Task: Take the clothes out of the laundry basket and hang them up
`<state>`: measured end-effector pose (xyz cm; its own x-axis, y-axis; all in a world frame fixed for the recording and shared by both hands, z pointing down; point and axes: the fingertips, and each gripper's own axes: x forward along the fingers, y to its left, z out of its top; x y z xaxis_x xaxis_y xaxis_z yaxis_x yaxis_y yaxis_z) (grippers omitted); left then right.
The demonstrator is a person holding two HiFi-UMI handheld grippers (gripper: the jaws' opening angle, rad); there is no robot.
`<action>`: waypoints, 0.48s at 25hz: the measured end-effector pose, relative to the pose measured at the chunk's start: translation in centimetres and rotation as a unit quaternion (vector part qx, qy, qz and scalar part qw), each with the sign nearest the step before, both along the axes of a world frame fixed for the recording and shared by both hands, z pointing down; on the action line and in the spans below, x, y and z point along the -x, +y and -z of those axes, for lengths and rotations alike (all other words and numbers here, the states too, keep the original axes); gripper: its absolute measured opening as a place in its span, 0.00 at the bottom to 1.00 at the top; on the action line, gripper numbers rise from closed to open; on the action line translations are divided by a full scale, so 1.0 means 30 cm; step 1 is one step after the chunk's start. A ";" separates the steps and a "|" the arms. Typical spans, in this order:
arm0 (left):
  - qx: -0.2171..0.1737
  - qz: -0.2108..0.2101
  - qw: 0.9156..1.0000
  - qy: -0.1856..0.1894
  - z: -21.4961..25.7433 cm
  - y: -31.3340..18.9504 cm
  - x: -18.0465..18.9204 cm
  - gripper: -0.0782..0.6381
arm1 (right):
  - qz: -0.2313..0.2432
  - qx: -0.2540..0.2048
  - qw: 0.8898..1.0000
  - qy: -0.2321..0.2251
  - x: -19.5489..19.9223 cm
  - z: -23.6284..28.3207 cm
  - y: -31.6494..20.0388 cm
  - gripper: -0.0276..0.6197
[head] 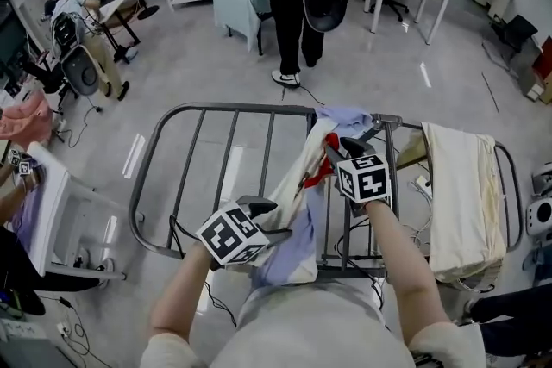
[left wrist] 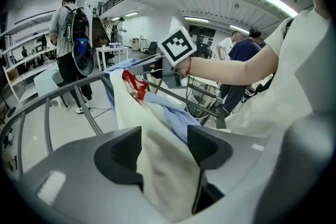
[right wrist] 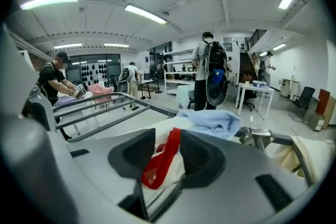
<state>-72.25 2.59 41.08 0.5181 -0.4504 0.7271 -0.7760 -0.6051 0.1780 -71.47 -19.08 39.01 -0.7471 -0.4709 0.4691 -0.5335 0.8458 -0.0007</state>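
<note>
A cream and light-blue garment (head: 291, 185) with a red strap (head: 317, 172) lies draped over a bar of the grey drying rack (head: 207, 109). My left gripper (head: 274, 218) is at the garment's near side; in the left gripper view a bunched cream fold (left wrist: 163, 165) fills the gap between its pads, so the left gripper (left wrist: 165, 147) is shut on it. My right gripper (head: 332, 152) sits at the garment's top. In the right gripper view its jaws (right wrist: 168, 152) stand apart with the red strap (right wrist: 163, 162) lying loosely between them, and a light-blue fold (right wrist: 210, 120) is bunched just beyond.
A cream towel (head: 461, 194) hangs over the rack's right end. A person with a backpack (head: 293, 4) stands beyond the rack. A white table (head: 52, 202) is at the left, with another person's hands at pink cloth (head: 26, 121).
</note>
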 end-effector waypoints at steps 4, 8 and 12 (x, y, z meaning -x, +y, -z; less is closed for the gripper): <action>0.022 -0.045 0.999 0.016 0.007 0.138 -0.045 0.61 | -0.021 -0.018 0.999 0.023 0.021 -0.030 -0.029 0.27; 0.030 -0.048 0.998 -0.018 -0.046 0.208 -0.006 0.62 | -0.032 -0.026 0.998 0.036 0.030 -0.053 -0.045 0.20; 0.026 -0.027 0.999 -0.024 -0.049 0.218 0.041 0.55 | -0.042 -0.023 0.998 0.036 0.024 -0.056 -0.049 0.12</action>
<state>-73.49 9.12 42.55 0.5046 -0.3835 0.7735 -0.7503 -0.6380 0.1732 -72.19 -20.56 40.68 -0.6692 -0.5538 0.4955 -0.6006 0.7957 0.0782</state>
